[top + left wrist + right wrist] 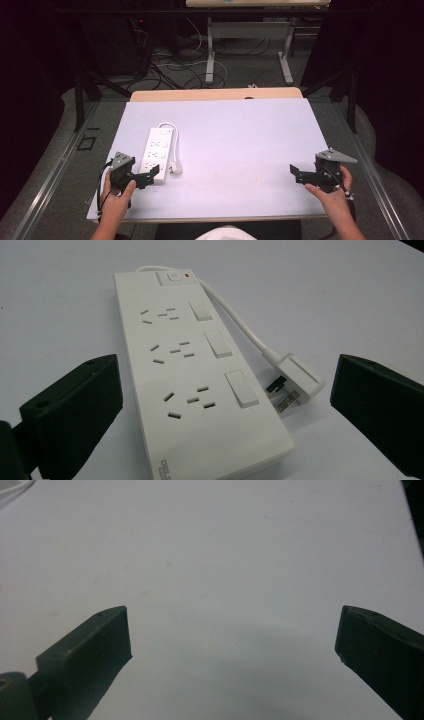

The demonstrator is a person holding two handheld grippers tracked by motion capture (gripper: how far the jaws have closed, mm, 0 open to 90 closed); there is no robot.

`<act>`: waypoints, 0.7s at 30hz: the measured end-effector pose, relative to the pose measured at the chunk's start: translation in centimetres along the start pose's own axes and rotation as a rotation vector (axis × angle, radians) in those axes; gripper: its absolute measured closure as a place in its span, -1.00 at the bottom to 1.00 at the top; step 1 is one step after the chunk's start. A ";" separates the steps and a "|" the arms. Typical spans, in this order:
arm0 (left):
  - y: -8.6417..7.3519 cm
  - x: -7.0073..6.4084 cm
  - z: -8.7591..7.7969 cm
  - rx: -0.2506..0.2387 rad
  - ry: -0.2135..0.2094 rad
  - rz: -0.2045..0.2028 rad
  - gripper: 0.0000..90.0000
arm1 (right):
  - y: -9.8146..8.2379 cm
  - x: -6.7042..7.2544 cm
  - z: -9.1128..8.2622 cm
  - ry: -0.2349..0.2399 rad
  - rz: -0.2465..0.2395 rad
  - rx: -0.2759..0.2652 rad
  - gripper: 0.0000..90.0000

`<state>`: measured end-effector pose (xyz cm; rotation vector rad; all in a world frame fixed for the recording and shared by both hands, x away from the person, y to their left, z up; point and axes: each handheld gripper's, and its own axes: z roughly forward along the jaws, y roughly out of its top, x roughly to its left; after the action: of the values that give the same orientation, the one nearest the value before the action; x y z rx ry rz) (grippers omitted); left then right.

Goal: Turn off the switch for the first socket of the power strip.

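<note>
I noted the power strip (195,385) lay on the surface (240,145) at its left, the near end cut off in the left gripper view, where its plug (295,382) showed its pins. The left hand-held gripper (145,176) sat just before the strip, jaws wide, gripping nothing. The right hand-held gripper (305,175) hovered well apart, jaws wide, unloaded.
</note>
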<state>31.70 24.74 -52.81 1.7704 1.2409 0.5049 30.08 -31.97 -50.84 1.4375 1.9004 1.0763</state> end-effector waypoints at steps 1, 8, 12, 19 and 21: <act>0.0 0.0 0.0 -0.003 0.001 0.009 -1.00 | 0.0 0.0 0.0 0.000 0.000 0.000 -0.98; 0.1 -0.2 0.0 -0.002 0.010 0.030 -0.99 | -0.7 -0.1 0.5 0.013 0.025 -0.015 -0.98; 0.0 -0.4 0.0 0.004 0.015 0.037 -1.00 | -1.1 0.2 1.0 0.006 -0.025 -0.005 -0.98; -0.3 -0.8 -0.1 0.010 0.011 0.069 -1.00 | -1.2 0.7 1.3 0.015 -0.030 -0.008 -0.98; -0.3 -0.9 -0.3 0.007 0.010 0.076 -1.00 | -1.2 0.7 1.3 0.015 -0.038 -0.013 -0.98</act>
<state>30.98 24.07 -52.79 1.8287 1.1867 0.5544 30.26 -31.09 -52.46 1.3848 1.9200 1.0827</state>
